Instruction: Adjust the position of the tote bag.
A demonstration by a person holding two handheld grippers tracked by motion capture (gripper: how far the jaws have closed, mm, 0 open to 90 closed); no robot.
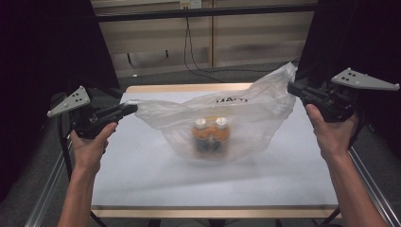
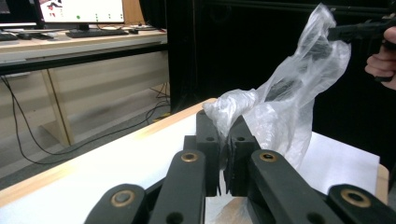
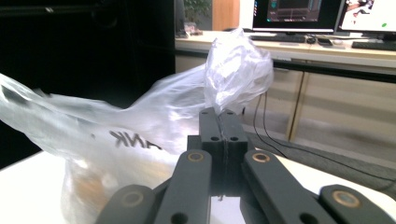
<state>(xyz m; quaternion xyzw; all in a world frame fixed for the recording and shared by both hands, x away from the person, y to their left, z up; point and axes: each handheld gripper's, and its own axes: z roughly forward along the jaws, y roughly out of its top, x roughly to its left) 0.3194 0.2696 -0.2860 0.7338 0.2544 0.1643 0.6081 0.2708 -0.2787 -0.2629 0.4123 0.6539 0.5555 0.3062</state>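
My left gripper [image 2: 225, 122] has its jaws pinched on one handle of the clear plastic bag [image 1: 222, 118]; my right gripper [image 3: 223, 116] clamps the opposite handle, film bunched above the pads. The bag is stretched between them over the white table [image 1: 142, 175], its base resting mid-table. Two white-capped bottles [image 1: 211, 134] stand inside, side by side.

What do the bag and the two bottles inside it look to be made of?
Bag: thin clear plastic film, glossy; it crinkles, and the contents show through. Bottles: probably plastic with white caps and orange contents; the film blurs them, so uncertain.
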